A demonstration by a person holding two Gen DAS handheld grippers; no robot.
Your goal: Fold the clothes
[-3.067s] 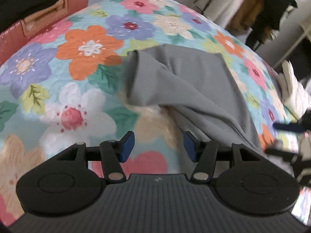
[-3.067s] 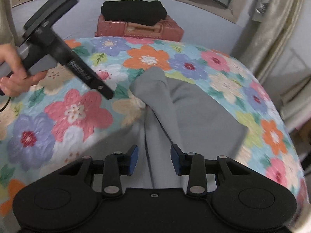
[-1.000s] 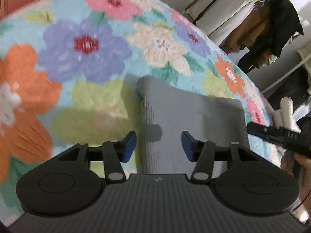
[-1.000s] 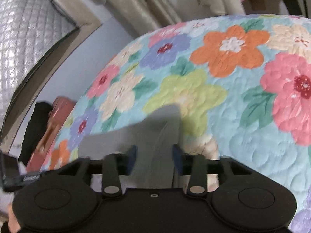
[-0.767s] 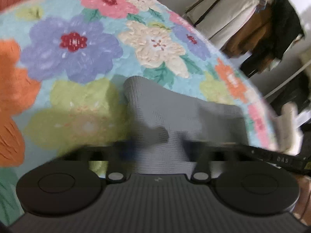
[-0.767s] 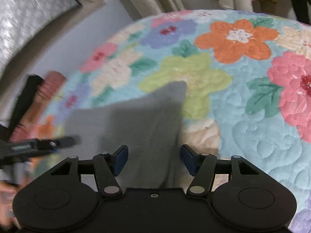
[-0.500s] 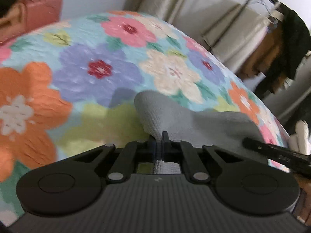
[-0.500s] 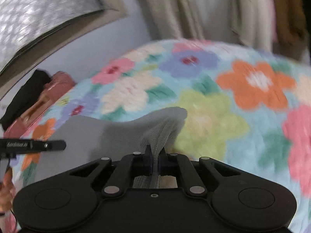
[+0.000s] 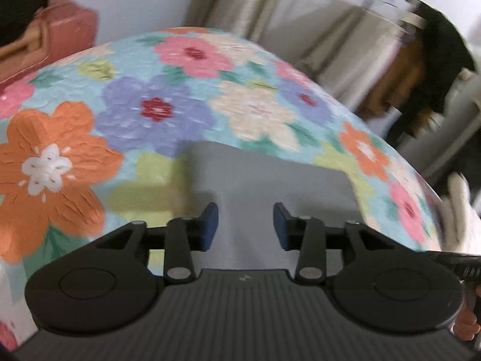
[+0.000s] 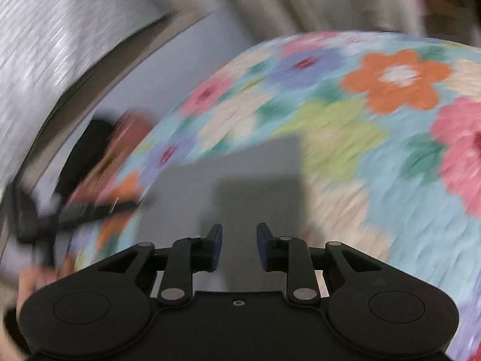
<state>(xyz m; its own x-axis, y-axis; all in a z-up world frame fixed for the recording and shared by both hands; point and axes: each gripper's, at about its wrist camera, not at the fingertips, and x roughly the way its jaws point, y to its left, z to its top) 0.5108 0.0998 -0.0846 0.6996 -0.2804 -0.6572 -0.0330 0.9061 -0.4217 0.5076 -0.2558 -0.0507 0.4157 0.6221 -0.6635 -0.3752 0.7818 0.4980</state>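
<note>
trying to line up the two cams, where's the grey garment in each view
Left wrist: the grey garment lies flat at centre, just past the open left gripper.
Right wrist: the garment is at centre, just past the open right gripper; blurred.
Shared landmark: the red suitcase, top left in the left view, mid-left in the right.

The right wrist view is smeared by motion — the floral quilt [image 10: 375, 126] loses its flower outlines, and the dark shape [image 10: 87, 153] past its left edge cannot be identified. The grey garment [image 9: 270, 180] has its near edge hidden behind the left gripper [image 9: 245, 230] body. A hand [image 9: 467, 319] is cut off at the right border.
</note>
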